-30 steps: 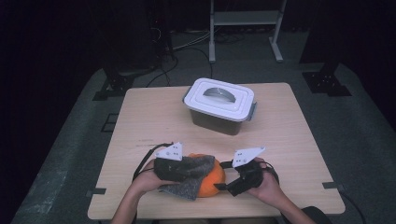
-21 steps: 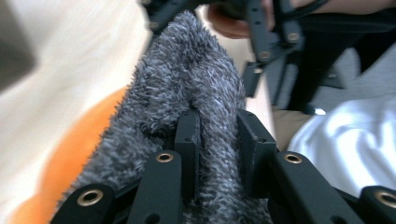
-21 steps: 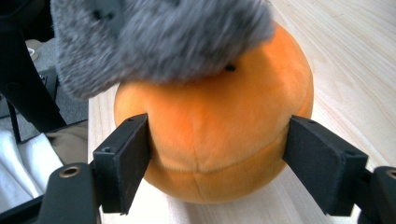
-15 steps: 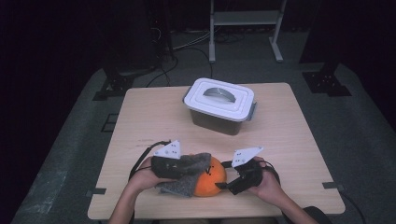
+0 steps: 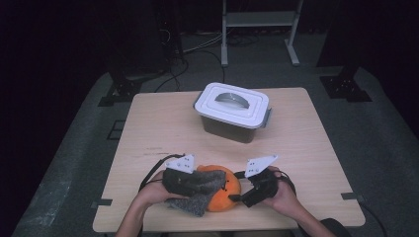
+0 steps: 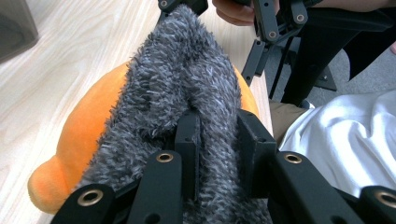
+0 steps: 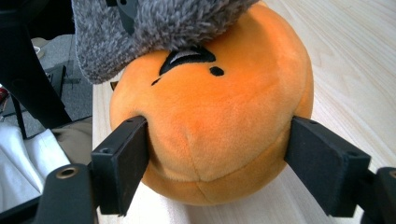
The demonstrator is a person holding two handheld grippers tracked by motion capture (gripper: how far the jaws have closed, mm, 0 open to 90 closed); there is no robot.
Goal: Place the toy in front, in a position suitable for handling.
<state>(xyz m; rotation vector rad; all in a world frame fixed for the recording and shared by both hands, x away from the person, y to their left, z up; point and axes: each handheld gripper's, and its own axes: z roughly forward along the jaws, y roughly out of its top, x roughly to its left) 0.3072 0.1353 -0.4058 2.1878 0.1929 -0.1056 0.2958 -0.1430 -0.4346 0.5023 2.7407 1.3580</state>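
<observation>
An orange plush toy (image 5: 226, 196) with a small black face lies near the table's front edge. A grey fuzzy fabric piece (image 5: 196, 201) is draped over its left side. My left gripper (image 5: 200, 186) is shut on that fabric; in the left gripper view the grey fabric (image 6: 187, 84) is pinched between the jaws of the left gripper (image 6: 217, 135), over the orange plush (image 6: 88, 135). My right gripper (image 5: 236, 196) holds the toy from the right. In the right gripper view the right gripper (image 7: 217, 154) presses into both sides of the plush (image 7: 219, 121), with the fabric (image 7: 154, 28) above.
A closed box with a white lid (image 5: 232, 111) stands at the middle back of the wooden table (image 5: 148, 128). Dark floor, cables and stand legs lie beyond the table. The person's white clothing (image 6: 336, 140) is close behind the front edge.
The left gripper and the grey fabric have shifted slightly toward the near edge. The right gripper keeps its hold in place.
</observation>
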